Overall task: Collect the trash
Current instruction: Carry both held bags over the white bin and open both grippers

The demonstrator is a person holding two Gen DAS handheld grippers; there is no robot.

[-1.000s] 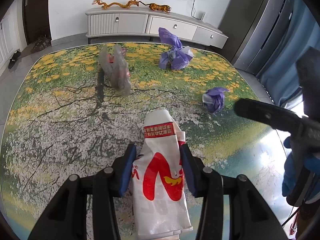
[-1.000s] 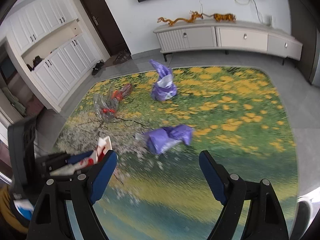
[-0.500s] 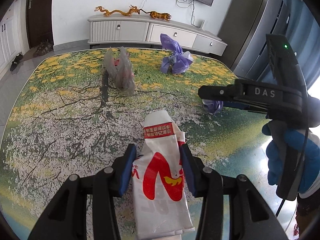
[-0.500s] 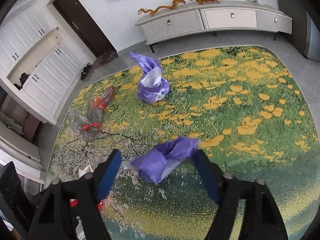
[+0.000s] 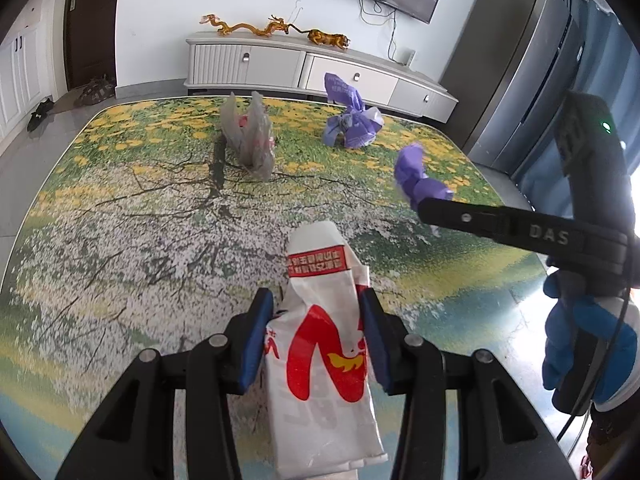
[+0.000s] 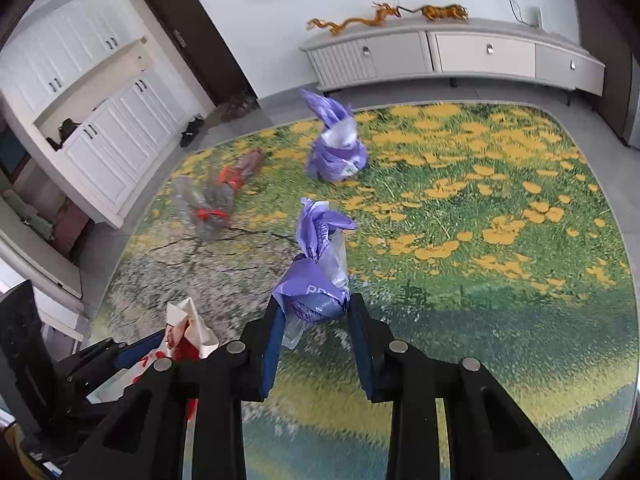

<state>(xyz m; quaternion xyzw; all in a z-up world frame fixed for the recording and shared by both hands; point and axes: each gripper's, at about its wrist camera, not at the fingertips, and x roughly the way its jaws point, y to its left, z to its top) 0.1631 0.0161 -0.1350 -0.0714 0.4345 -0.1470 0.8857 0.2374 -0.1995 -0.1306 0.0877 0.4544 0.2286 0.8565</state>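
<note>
While its blue-padded jaws press both sides of a crinkled white plastic bag (image 5: 320, 344) printed with red shapes, the left tool (image 5: 316, 340) holds that bag upright above the near edge of the rug (image 5: 120, 240), a flat floor covering printed with grass, yellow flowers and a white-blossomed tree. At the right edge of the left view, a blue-gloved hand (image 5: 580, 344) carries the right tool (image 6: 314, 322), whose jaws are closing on a twisted purple plastic bag (image 6: 316, 280); the pads touch the bag's bulging lower knot, and its thin, wrinkled neck stands up beyond the fingertips. Farther out, toward the rug's left side, a clear, crumpled plastic bag (image 5: 250, 140) with red scraps inside sits in a limp peak. Near the far edge lies a second purple bag (image 5: 352, 120), knotted and lumpy, one pointed tail raised. Beyond the rug, on grey floor tiles, a long, low white cabinet (image 5: 312, 68) with ribbed doors lines the wall, with amber dragon figurines (image 5: 248, 28) on top.
</note>
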